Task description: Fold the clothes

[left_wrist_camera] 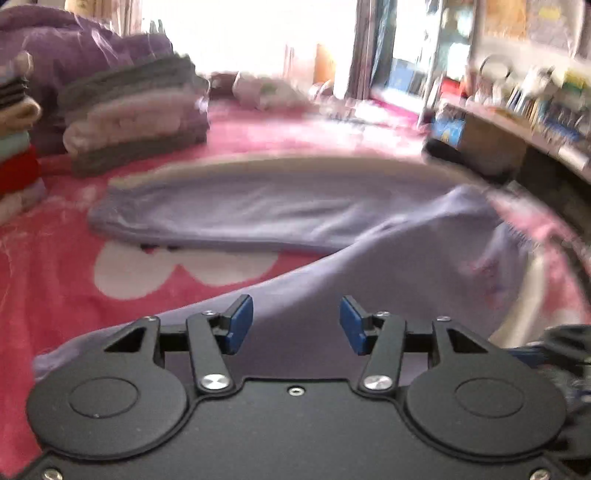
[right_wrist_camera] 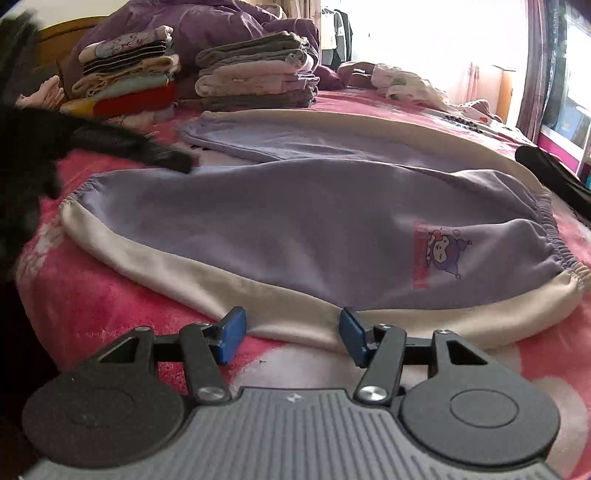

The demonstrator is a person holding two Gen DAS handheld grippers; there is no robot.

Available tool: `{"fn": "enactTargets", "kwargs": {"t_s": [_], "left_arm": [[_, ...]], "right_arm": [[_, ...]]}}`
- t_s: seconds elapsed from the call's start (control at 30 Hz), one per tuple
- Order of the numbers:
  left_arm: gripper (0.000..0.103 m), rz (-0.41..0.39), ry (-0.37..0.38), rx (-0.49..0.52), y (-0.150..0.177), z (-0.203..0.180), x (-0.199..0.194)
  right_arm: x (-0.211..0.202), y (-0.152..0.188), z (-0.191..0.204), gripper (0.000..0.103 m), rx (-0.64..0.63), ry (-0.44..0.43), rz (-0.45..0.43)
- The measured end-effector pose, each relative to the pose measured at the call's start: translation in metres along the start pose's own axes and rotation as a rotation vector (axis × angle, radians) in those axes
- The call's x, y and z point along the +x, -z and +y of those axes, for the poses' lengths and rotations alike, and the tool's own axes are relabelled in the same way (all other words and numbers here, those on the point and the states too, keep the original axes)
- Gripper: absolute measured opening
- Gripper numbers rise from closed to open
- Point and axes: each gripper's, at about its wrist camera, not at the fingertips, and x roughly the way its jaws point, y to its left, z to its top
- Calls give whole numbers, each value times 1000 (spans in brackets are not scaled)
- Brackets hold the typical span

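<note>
Nearest in the right wrist view: right gripper [right_wrist_camera: 290,334], jaws standing apart with nothing between the blue pads, poised just at the cream edge of the trousers [right_wrist_camera: 288,225]. No grip on the cloth. Nearest in the left wrist view: left gripper [left_wrist_camera: 296,323], likewise parted and empty, hanging over lilac cloth of the same trousers [left_wrist_camera: 258,210], apparently near the cuff end; picture blurred, so contact with the cloth cannot be told.

Just beyond: trousers spread flat across the pink blanket [right_wrist_camera: 110,295], lilac with cream side panels, waistband [right_wrist_camera: 554,225] at the right with a small cartoon print [right_wrist_camera: 443,254] beside it, cuffs at the left. Legs lying apart in a shallow V, not yet stacked. Dark blurred shape [right_wrist_camera: 122,147] reaching in near the cuff, probably the other tool or a sleeve; too smeared to say.

Further back: two stacks of folded clothes [right_wrist_camera: 255,74] and [right_wrist_camera: 125,77], a purple duvet [right_wrist_camera: 207,22] behind them, loose unfolded pieces [right_wrist_camera: 406,85] toward the bright window.

Judged step: start of the fold on this pair, garment laid out, neither tool pinching yet. Next move seemingly: close on the near cream edge at waist and cuff together, lift low, carry the near leg over onto the far one, edges matched, no drag on the blanket.
</note>
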Motion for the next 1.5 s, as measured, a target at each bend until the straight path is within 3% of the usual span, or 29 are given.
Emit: {"fn": "enactTargets", "kwargs": {"t_s": [0.1,0.13,0.17,0.23,0.37,0.47,0.53,0.63,0.77,0.83,0.93,1.07,1.2,1.3,1.37,1.5], "left_arm": [[54,65,-175,-195,4,42,18],[53,48,-161,-260,7,56,13],[53,31,-202,-267,8,61,5],[49,-5,-297,-182,9,54,-7],[49,-60,-235,-136,10,35,-16],[51,-49,-160,-67,10,16,-4],[54,51,-225,-42,15,17,15],[54,1,-191,-111,17,32,-1],[54,-56,-257,-106,9,51,-33],[53,-64,-254,-83,6,58,-45],[54,-31,-207,40,13,48,-60],[63,-31,-168,341,40,23,-83],[63,18,-245,548,67,13,-85],[63,52,-303,663,82,11,-82],[64,74,-348,741,91,11,-78],[64,109,-416,895,109,11,-73]], "right_arm": [[-2,2,-1,58,-2,-5,6],[-3,4,-2,58,4,-9,5],[-5,6,-3,58,9,-14,4],[-6,8,-5,58,16,-19,-2],[-9,10,-5,59,6,-25,-4],[-12,9,-5,59,10,-30,0],[-14,8,-6,57,19,-36,-5],[-22,5,-13,55,60,-27,-70],[-32,3,-27,57,115,31,-179],[-26,5,-39,57,158,47,-172],[-10,10,-54,58,204,34,-46],[-34,2,-56,58,151,78,-126],[-56,-5,-72,59,119,212,-229],[-61,-3,-93,59,147,344,-219],[-66,4,-111,59,241,389,-208],[-67,24,-152,59,520,348,-199]]}}
